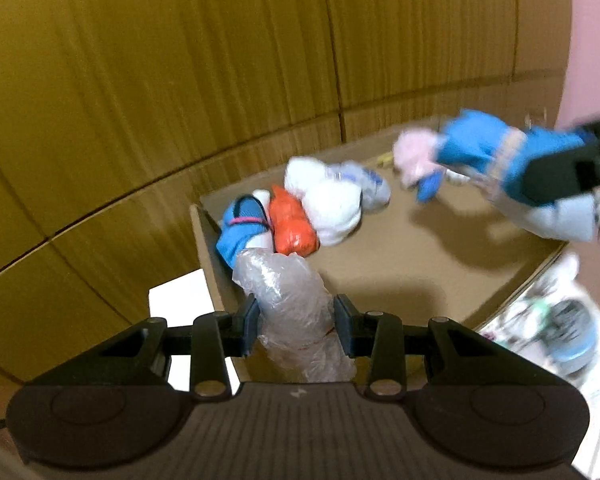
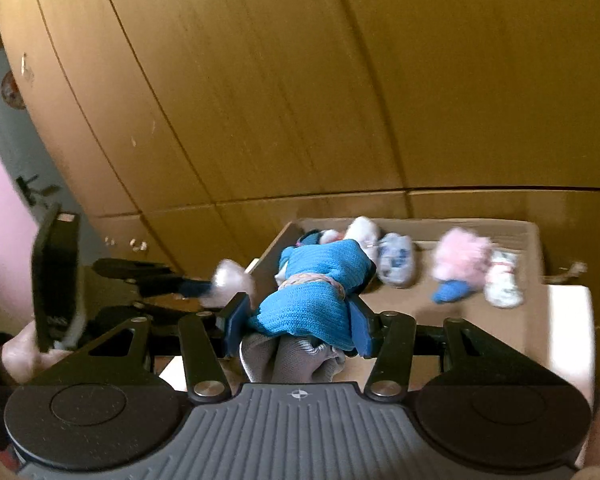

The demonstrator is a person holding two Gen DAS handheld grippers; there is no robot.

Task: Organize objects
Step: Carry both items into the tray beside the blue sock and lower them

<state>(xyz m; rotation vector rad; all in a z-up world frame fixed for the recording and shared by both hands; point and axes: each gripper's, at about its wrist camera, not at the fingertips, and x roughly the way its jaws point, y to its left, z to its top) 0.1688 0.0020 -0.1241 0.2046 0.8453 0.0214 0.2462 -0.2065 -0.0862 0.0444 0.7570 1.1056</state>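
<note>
Left wrist view: left hand-held gripper (image 1: 296,322) pinches a crinkly plastic-wrapped bundle (image 1: 296,304) that could slip over the cardboard box (image 1: 400,264). Right hand-held gripper (image 2: 300,326) clamps a bulky blue knit bundle (image 2: 312,292); its loose grey end may snag.

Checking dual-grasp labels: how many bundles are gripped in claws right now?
2. A clear plastic-wrapped bundle in the left claw; a blue knit bundle in the right claw. Other bundles lie loose in the cardboard box.

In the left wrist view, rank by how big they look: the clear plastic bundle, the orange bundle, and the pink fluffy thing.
1. Clear plastic bundle, though it sits closest to the camera, clamped in the left gripper, so nearness inflates it.
2. and 3. Orange bundle and pink fluffy thing look about alike; blur makes ranking them unsure.
</note>
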